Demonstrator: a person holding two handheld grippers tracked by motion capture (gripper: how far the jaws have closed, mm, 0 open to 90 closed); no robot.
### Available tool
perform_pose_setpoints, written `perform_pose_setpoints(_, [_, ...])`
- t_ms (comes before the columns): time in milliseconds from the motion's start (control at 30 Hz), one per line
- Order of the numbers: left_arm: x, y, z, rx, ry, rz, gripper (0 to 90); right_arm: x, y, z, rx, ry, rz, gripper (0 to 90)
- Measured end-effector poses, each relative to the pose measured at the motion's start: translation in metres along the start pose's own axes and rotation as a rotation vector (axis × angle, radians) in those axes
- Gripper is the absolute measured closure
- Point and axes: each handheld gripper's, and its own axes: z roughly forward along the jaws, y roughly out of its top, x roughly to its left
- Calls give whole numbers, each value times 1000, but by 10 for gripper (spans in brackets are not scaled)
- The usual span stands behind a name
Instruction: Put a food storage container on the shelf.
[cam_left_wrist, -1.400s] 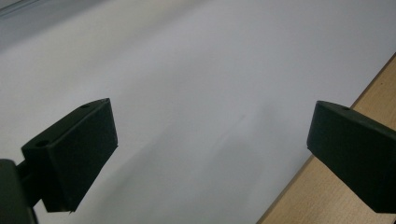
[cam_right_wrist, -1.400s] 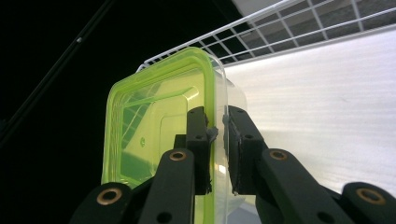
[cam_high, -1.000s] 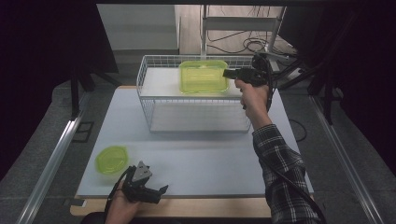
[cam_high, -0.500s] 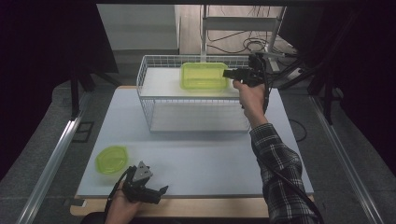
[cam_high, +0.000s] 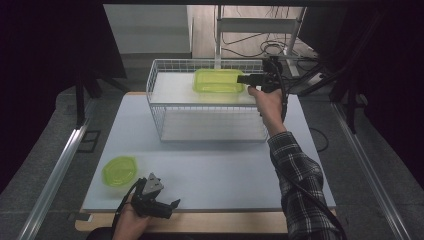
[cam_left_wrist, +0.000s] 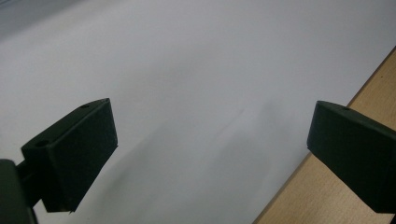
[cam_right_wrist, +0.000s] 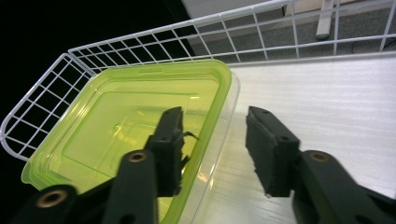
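A clear green container (cam_high: 218, 81) stands on the white floor at the back right of a white wire basket (cam_high: 156, 97). My right gripper (cam_high: 241, 78) is open at the container's right end. In the right gripper view one jaw of that gripper (cam_right_wrist: 215, 126) is inside the container (cam_right_wrist: 116, 121) and the other outside, with the rim between them and a gap on both sides. A round green lid (cam_high: 119, 171) lies on the mat at the front left. Just right of the lid, my left gripper (cam_high: 172, 204) rests open, and its view has nothing between the jaws (cam_left_wrist: 210, 135).
The wire basket's wall (cam_right_wrist: 140, 44) rises close behind the container. A white mat (cam_high: 225, 165) covers the table, with the wooden front edge (cam_left_wrist: 299, 200) beside the left gripper. Cables and a metal stand lie beyond the basket.
The right hand has edged slightly forward at the container's end. The container, lid and left gripper stay where they were.
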Motion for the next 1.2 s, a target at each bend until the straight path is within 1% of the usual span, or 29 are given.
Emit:
perform_pose_setpoints(33, [0,0,0,0,-1,1,14,0,1,-2,-3,7,-5,497])
perform_pose_setpoints(133, [0,0,0,-1,-2,0,14,0,1,-6,-7,8,-12,455])
perform_pose_setpoints(300, [0,0,0,-4,-10,-7,14,-2,0,-11,-1,39,-18,384])
perform_pose_setpoints(400, [0,0,0,-7,-14,-8,15,-2,-2,-14,1,50,-29,367])
perform_pose_setpoints(433, [0,0,0,-12,-20,-13,15,-1,-3,-16,10,59,-44,344])
perform_pose_setpoints(567, [0,1,0,-20,-29,-18,15,2,-7,-22,20,69,-94,312])
perform_pose_setpoints(633, [0,1,0,-20,-30,-17,14,3,-8,-23,21,68,-103,307])
perform_pose_setpoints(733, [1,0,0,-23,-29,-19,16,6,-11,-29,21,81,-135,284])
perform_pose_setpoints(833, [2,0,0,-26,-29,-22,18,8,-15,-33,21,84,-160,265])
perform_pose_setpoints(1133, [2,0,1,-23,-28,-20,20,10,-27,-40,27,99,-200,221])
perform_pose_setpoints(1200, [2,0,1,-27,-32,-28,21,11,-32,-43,29,99,-220,212])
